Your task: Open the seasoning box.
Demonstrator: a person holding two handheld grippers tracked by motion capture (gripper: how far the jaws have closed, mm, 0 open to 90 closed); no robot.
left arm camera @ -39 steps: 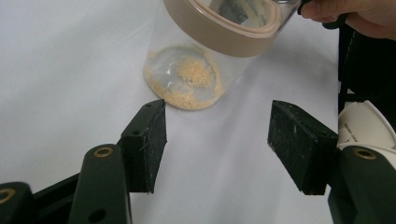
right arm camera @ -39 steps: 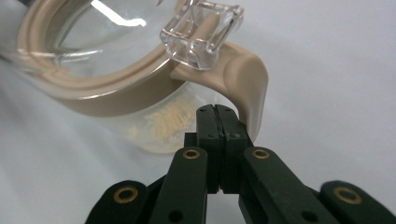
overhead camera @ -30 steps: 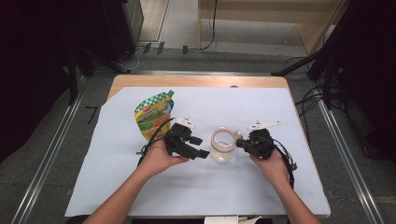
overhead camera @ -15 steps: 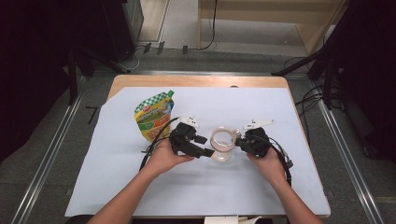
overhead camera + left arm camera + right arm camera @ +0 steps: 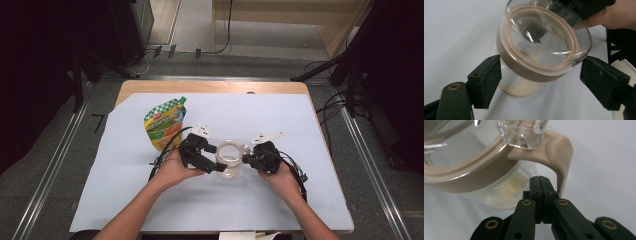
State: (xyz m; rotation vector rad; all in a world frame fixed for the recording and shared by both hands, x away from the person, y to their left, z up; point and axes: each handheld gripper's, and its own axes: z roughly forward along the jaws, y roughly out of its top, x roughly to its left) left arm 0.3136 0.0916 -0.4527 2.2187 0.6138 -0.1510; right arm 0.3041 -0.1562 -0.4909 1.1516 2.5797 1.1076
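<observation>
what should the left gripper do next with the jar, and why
Probably close the left gripper on the jar again. Its fingers have just been opening and now stand clear of the glass on both sides, with the jar between them. The jar looks tilted, and the right gripper is shut, its tips just under the beige latch, so a steadying grip seems needed before it works the latch.

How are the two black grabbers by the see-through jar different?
The left gripper has its jaws spread wide on either side of the jar, after just opening more; the right gripper has its jaws pressed together, tips under the jar's beige latch. Both are black and held close to the jar.
</observation>
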